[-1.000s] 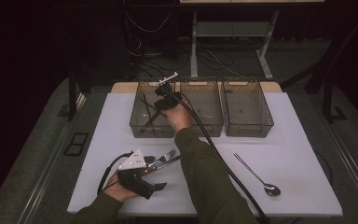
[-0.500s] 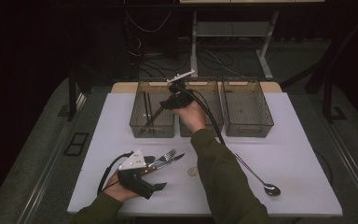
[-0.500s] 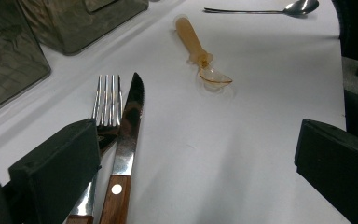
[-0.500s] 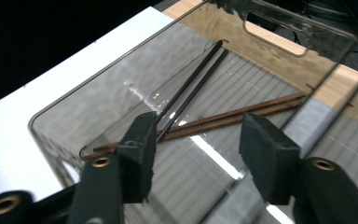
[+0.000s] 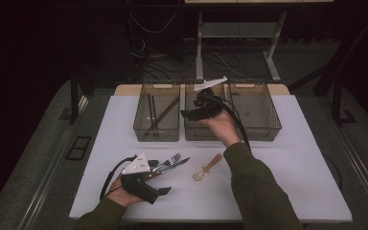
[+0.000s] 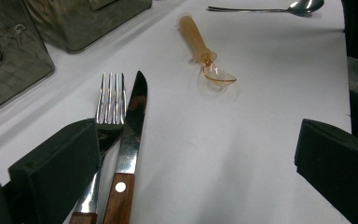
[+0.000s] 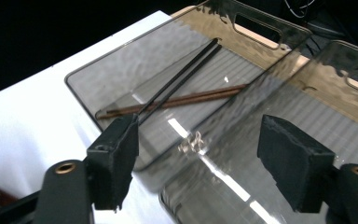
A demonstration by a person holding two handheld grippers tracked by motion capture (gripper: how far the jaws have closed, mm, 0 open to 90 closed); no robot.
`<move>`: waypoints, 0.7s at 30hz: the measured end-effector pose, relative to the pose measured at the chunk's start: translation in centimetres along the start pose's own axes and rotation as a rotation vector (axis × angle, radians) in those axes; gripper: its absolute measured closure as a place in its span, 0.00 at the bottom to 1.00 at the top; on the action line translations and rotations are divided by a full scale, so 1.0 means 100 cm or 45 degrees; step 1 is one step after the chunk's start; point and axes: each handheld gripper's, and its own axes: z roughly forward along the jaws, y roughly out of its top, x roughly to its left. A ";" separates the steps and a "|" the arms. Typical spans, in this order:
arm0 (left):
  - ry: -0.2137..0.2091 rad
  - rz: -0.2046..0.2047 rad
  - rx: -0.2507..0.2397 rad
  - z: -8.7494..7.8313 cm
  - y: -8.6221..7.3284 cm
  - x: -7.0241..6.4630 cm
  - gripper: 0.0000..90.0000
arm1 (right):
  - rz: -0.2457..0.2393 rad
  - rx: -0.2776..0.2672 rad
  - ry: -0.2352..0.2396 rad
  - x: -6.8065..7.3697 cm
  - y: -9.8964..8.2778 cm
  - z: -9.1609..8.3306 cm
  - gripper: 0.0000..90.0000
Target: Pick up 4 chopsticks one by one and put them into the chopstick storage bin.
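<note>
Sorting step: your right tool (image 5: 199, 106), jaws just opened and empty, hung over the smoky plastic bins (image 5: 156, 118); chopsticks (image 7: 182, 80) lay in the left one. Left tool (image 5: 165, 164) open by the wood-handled knife (image 6: 129, 140). Next, I judge: fetch another utensil.

Right gripper (image 5: 188, 114) shifted rightward from left bin (image 5: 156, 118) to over middle bin (image 5: 203, 130), frame centre; jaws opening, nothing between.

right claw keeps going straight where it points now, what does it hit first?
Likely the left bin holding the chopsticks: the open right claw aims across the wall it shares with the middle bin. That shared wall may come first; depth is unclear.
</note>
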 end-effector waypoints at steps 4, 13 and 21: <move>0.005 -0.011 0.007 0.000 0.000 0.000 0.00 | 0.008 -0.013 0.021 -0.005 -0.010 -0.016 0.30; 0.008 -0.009 0.023 0.001 0.000 0.001 0.00 | -0.016 -0.020 0.028 -0.014 -0.036 -0.046 0.30; 0.013 -0.005 0.029 0.001 0.000 0.001 0.00 | -0.009 -0.027 0.033 -0.023 -0.062 -0.066 0.30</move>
